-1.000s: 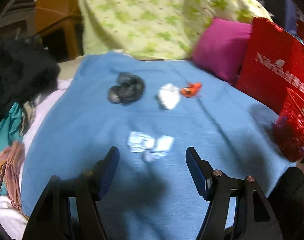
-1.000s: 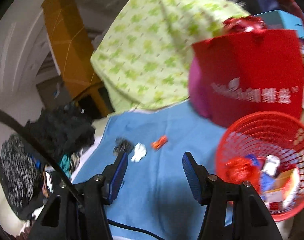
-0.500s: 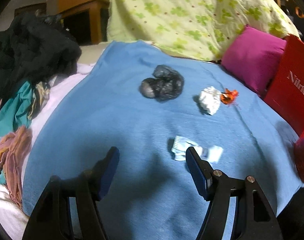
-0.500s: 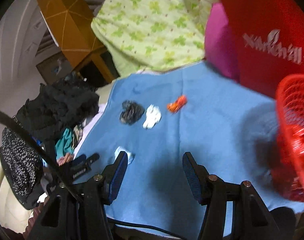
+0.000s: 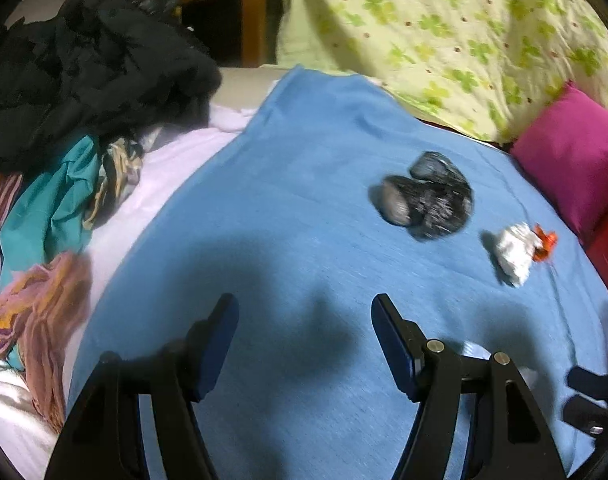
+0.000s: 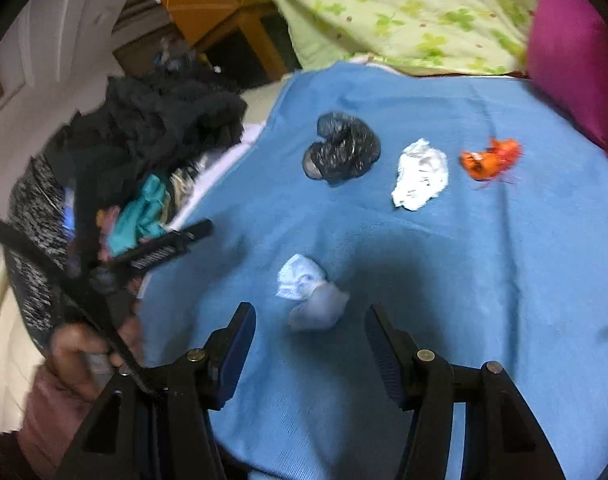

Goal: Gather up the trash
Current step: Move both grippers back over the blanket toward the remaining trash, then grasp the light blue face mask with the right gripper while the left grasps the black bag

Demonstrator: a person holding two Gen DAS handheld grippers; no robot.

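Observation:
Several pieces of trash lie on a blue blanket [image 6: 484,280]. A pale blue-white crumpled wrapper [image 6: 310,292] lies just ahead of my open right gripper [image 6: 310,340], between its fingers' line. Farther off are a black crumpled bag [image 6: 342,152], a white paper wad [image 6: 420,174] and an orange wrapper [image 6: 490,158]. My left gripper [image 5: 304,336] is open and empty over bare blanket [image 5: 283,200]; the black bag [image 5: 424,200], white wad [image 5: 514,250] and orange wrapper [image 5: 544,242] lie to its far right. The pale wrapper is mostly hidden behind its right finger.
A heap of dark and coloured clothes [image 5: 75,100] lies along the blanket's left edge. A green-patterned quilt [image 5: 444,32] and a magenta pillow [image 5: 576,152] stand at the back. The left gripper [image 6: 163,248] and a hand show at left in the right wrist view.
Both cameras have swung left. The red basket and red bag have left both views. The right gripper has come down close to the pale wrapper. The left gripper has moved left past it.

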